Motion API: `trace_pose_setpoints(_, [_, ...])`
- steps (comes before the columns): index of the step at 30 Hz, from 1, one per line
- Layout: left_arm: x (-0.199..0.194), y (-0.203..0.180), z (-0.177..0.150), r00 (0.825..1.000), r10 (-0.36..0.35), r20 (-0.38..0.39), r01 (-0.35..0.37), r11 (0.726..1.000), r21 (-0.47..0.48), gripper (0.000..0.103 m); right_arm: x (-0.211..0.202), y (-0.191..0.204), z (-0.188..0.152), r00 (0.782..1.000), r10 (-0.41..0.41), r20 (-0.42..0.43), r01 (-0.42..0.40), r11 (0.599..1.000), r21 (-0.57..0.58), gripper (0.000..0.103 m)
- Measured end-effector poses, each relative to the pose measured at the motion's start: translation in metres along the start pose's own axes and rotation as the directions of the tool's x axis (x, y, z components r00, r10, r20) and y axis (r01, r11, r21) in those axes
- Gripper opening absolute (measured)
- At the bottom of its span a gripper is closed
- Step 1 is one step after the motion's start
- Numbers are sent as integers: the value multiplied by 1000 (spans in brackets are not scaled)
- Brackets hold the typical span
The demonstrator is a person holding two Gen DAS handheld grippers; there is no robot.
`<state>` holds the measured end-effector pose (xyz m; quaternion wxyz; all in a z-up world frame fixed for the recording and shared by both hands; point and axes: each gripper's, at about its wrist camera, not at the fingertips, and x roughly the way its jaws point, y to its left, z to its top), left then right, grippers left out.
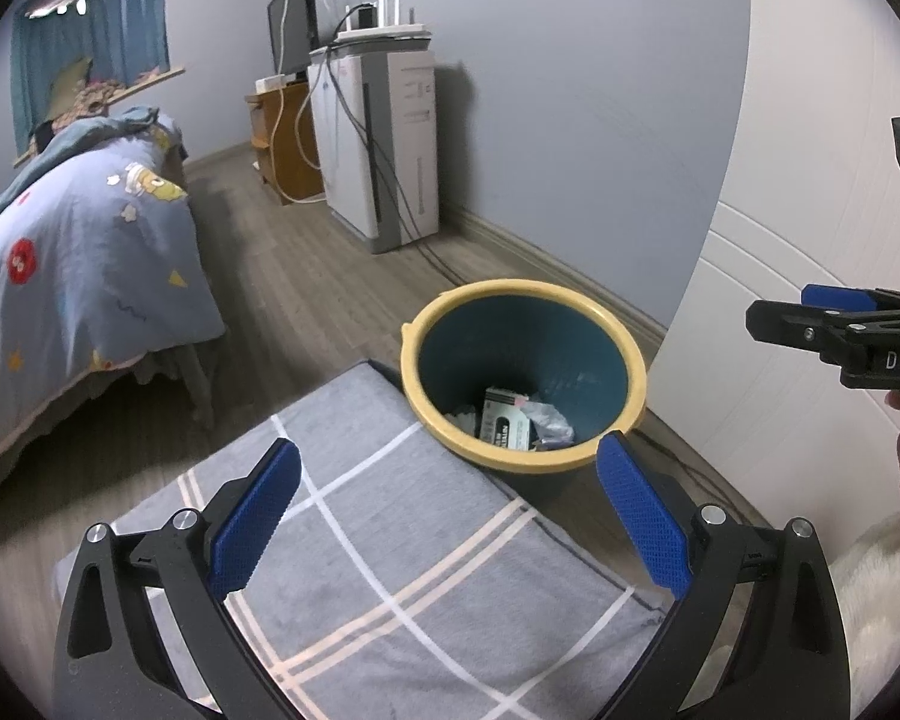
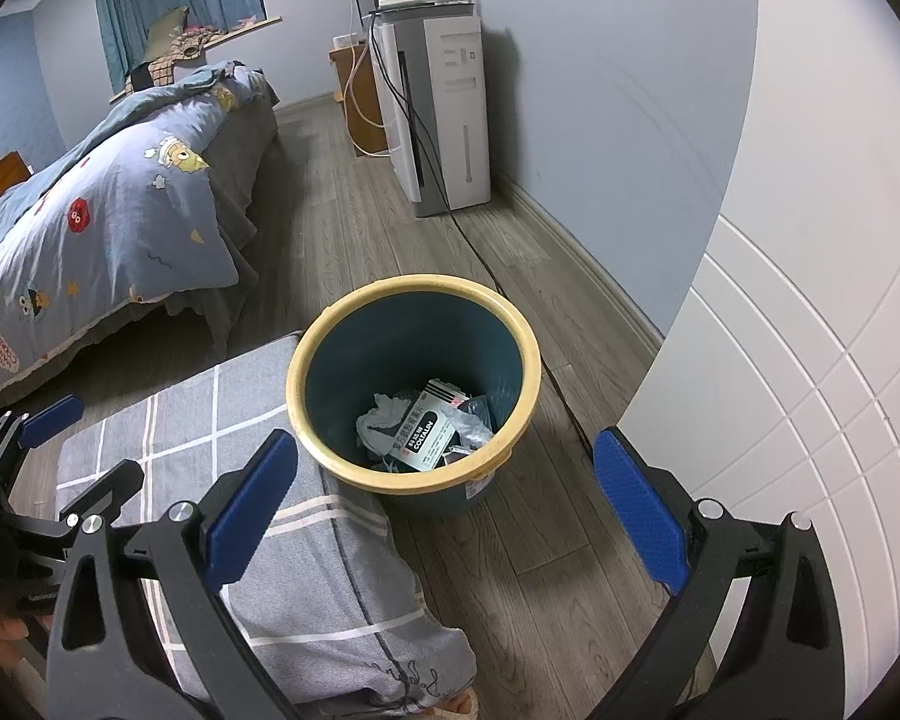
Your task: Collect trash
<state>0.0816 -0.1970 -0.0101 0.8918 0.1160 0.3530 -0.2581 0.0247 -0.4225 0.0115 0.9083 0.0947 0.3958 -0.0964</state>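
Observation:
A dark blue trash bin with a yellow rim stands on the wooden floor. Inside it lie a small medicine box and crumpled paper and wrappers. My left gripper hovers open over a grey checked cushion, just short of the bin, with nothing between its blue pads. My right gripper is also open and empty, held above the bin's near rim. The right gripper shows at the right edge of the left wrist view, and the left gripper at the left edge of the right wrist view.
A grey checked cushion lies beside the bin. A bed with a blue patterned duvet fills the left. A white appliance stands by the wall, its cable running past the bin. A white panelled door is on the right.

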Motion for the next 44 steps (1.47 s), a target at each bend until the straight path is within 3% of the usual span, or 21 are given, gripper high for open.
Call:
trace_pose_setpoints(30, [0, 7, 2, 1000, -26, 0, 26, 999, -29, 98, 2, 3, -7, 1000, -6, -15, 7, 1000, 26, 97])
trace_pose_setpoints(44, [1, 3, 3, 1000, 7, -18, -7, 1000, -8, 98, 3, 3, -12, 999, -4, -37, 7, 997, 81, 97])
